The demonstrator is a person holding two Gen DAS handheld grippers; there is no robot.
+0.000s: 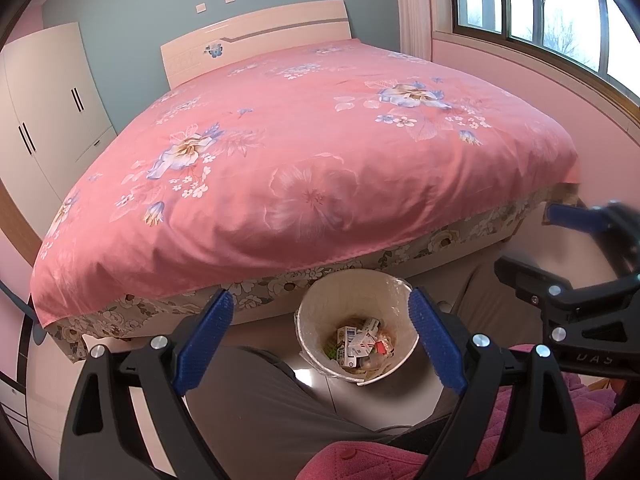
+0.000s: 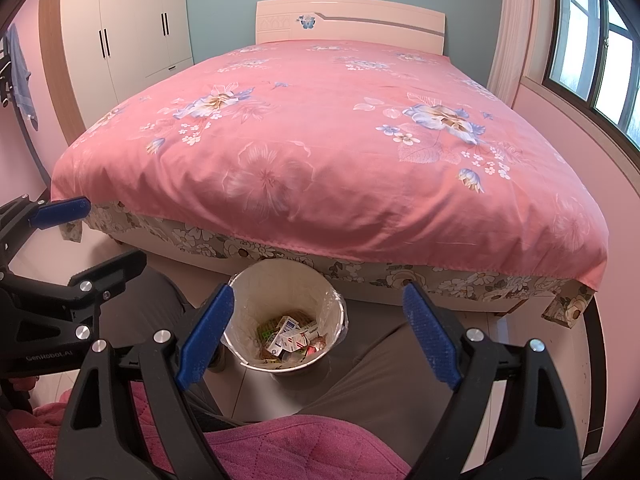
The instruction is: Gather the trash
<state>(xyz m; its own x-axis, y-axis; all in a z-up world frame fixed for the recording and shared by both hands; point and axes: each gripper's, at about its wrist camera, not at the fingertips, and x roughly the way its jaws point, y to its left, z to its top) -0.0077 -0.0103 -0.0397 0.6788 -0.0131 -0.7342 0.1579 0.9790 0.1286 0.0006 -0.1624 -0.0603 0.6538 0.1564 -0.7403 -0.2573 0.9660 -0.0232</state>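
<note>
Below, white round plastic-lined waste bin (image 1: 356, 292) holding small cartons (image 1: 349, 346), beside pink floral bedspread (image 1: 320, 152), left gripper (image 1: 320, 344) jaws wide and empty, right gripper (image 2: 318, 340) likewise.

We see a pink quilt (image 1: 304, 168) with blue and white flowers, a beige floral bed skirt (image 2: 440, 276), a white bin (image 2: 280, 284), and blue-padded black tongs (image 1: 320, 344).
</note>
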